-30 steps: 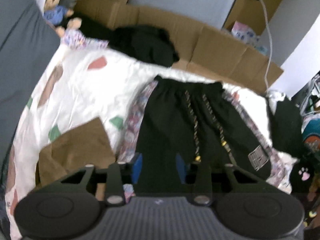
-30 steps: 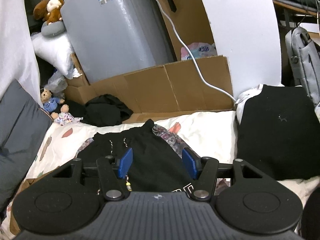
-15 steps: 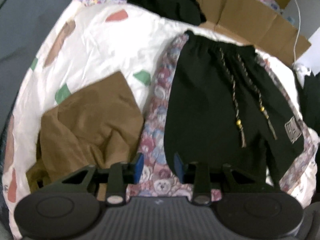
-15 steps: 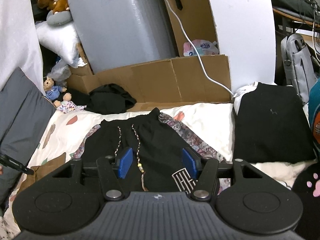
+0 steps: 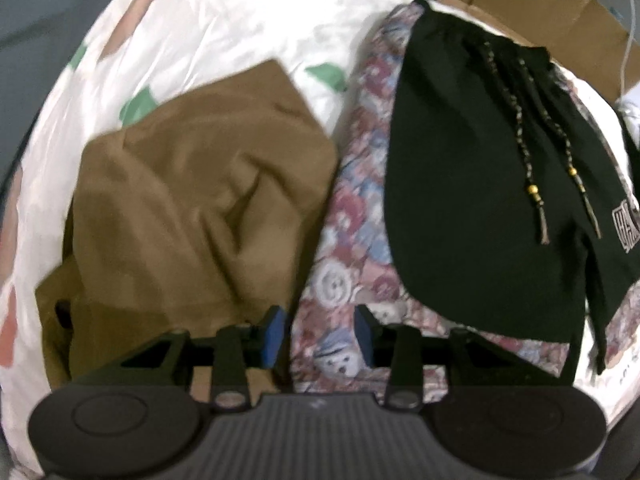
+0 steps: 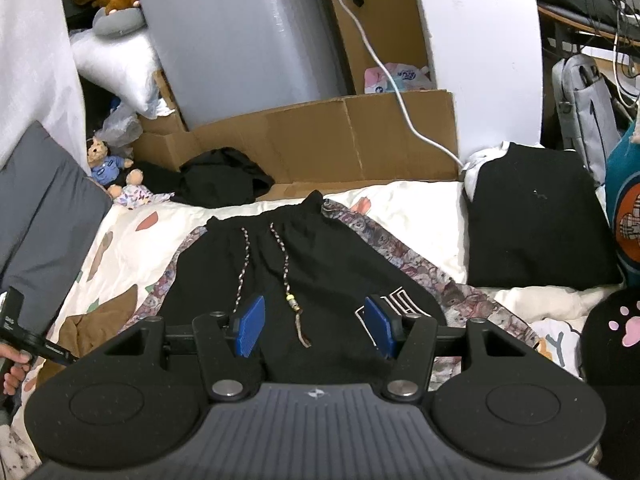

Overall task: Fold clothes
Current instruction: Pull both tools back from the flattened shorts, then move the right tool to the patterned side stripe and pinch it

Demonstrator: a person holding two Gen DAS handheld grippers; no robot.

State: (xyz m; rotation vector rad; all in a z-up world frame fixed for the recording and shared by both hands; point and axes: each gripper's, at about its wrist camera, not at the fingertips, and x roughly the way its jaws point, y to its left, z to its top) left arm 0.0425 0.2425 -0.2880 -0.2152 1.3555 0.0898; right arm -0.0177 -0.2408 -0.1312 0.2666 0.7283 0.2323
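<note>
Bed with white patterned sheet (image 5: 240, 12): black drawstring shorts (image 6: 304, 272) flat; left claw (image 5: 320, 334) and right claw (image 6: 314, 330) both apart, empty; dangling cords could snag

Looking like a lived-in home bedroom: a bed (image 6: 420, 216) lying under a white quilt with coloured patches, clothes spreading over it. Stuffed bears (image 6: 108, 164) sitting at the bed's far left corner, a grey pillow (image 6: 36, 208) leaning along its left edge, flattened cardboard (image 6: 320, 136) standing behind it, a backpack (image 6: 580, 104) hanging beyond its right side.
</note>
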